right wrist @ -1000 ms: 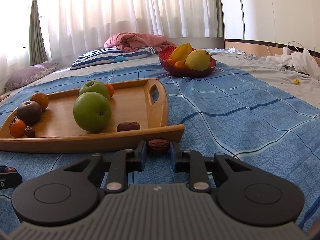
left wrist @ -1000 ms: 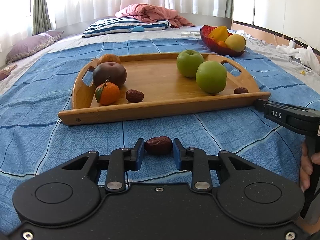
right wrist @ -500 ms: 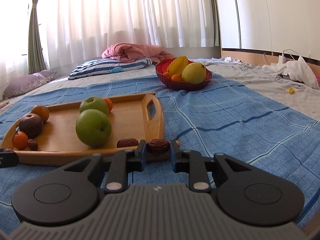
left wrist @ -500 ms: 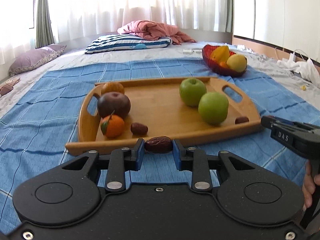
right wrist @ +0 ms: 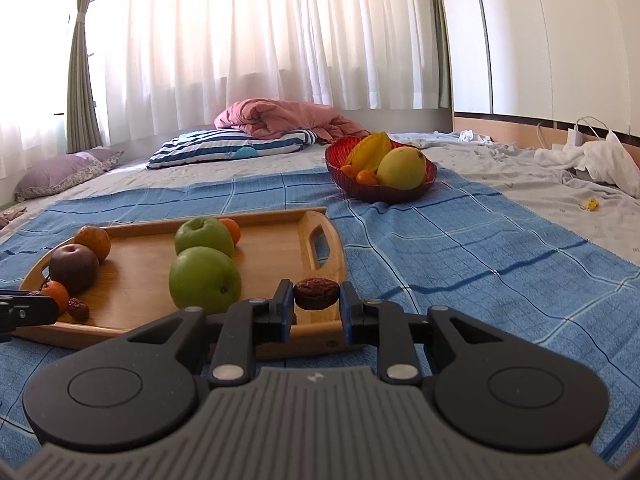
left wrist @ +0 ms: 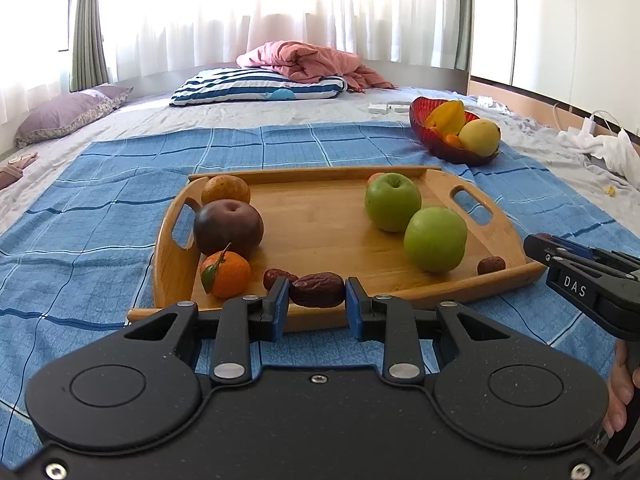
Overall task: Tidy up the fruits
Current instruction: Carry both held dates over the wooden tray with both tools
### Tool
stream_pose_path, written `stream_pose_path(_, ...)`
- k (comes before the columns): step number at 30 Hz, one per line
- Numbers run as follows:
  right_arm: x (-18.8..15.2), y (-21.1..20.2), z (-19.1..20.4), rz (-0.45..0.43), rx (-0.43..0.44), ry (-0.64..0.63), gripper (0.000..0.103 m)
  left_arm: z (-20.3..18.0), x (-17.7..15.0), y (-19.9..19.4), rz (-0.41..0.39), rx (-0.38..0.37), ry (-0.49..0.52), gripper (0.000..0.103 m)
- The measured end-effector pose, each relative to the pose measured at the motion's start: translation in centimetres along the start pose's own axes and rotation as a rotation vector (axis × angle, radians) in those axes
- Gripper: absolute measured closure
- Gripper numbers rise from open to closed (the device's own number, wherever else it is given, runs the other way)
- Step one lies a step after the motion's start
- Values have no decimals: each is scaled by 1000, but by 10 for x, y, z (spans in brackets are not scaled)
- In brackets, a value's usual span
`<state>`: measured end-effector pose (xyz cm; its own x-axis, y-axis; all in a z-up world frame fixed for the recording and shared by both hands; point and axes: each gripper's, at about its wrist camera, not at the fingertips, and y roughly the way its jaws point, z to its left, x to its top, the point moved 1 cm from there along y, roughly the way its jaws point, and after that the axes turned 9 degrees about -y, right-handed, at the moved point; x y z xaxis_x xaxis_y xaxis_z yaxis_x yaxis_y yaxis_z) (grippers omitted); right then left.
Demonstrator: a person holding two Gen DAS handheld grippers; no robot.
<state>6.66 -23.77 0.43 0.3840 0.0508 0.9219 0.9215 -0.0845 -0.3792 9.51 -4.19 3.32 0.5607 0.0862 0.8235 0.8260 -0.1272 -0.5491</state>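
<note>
Above the tray's (left wrist: 420, 292) near rim now, both tongs (left wrist: 317, 300) (right wrist: 316, 306) have risen, each clenching a date (left wrist: 317, 289) (right wrist: 316, 293)

I am working in a home bedroom: a bed (left wrist: 280, 116) with a blue checked blanket (left wrist: 100, 216), a striped pillow (left wrist: 256, 86), a purple pillow (left wrist: 68, 114) and a crumpled pink quilt (left wrist: 304, 60), sheer curtains (right wrist: 240, 40) over a bright window, and white wardrobe doors (right wrist: 560, 32) alongside.

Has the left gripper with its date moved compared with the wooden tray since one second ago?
Yes. The left gripper, shut on a date, rose: the date showed below the wooden tray, now over its front rim.
</note>
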Motion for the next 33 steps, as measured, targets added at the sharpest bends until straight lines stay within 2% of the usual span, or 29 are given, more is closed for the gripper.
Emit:
stream_pose_path(8, 9, 6, 3, -4, 21, -5, 75, 6, 16, 10, 21, -30, -26, 75)
stream_pose_path(19, 36, 26, -9, 29, 88, -9, 75, 22, 59, 30, 74, -96, -70, 75)
stream_pose_path(26, 57, 57, -19, 158, 200, 62, 75, 27, 80, 59, 181, -108, -69, 75)
stream_pose_path(33, 70, 91, -16, 281, 237, 51, 75, 25, 87, 88, 255, -86, -66, 75)
